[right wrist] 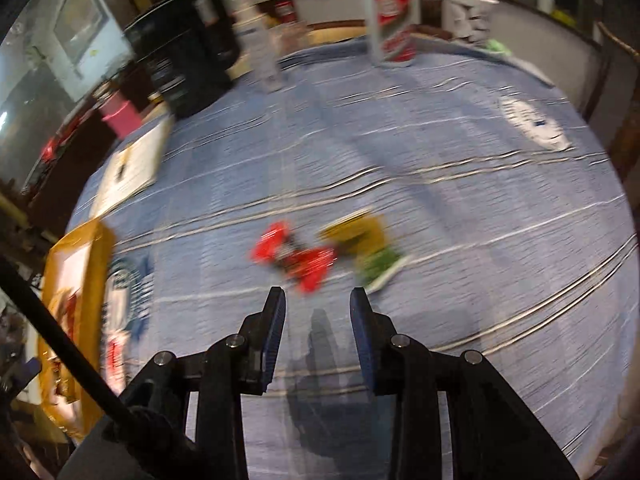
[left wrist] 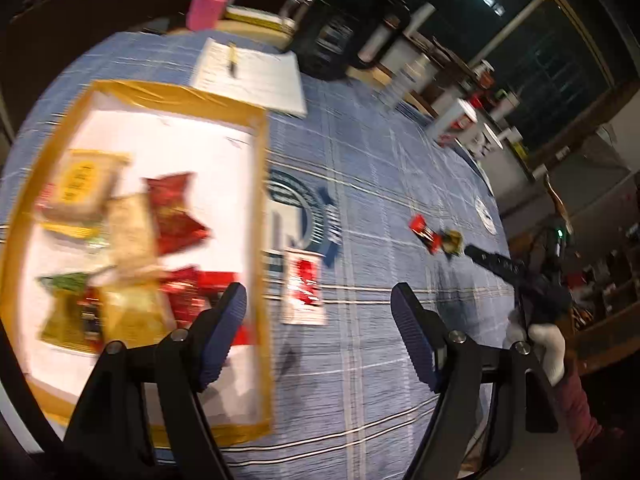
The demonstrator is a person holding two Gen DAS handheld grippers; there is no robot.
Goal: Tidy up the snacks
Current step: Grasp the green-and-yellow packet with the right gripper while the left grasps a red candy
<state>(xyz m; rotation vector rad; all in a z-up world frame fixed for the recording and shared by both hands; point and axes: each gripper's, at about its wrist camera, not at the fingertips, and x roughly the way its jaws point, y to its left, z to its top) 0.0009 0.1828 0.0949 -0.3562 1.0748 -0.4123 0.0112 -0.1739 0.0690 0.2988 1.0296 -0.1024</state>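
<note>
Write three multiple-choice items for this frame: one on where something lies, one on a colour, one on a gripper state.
1. Where do most snack packets lie?
A. in the yellow-rimmed tray
B. on the notepad
C. beside the white bottle

2. What colour is the tablecloth?
A. green
B. blue
C. red

3. How is the right gripper?
A. shut on a packet
B. open, holding nothing
C. out of view

Key: A, the yellow-rimmed tray holds the pile of packets; B, the tablecloth is blue with pale stripes; B, the right gripper stands open short of the red packet and the yellow-green packet.
</note>
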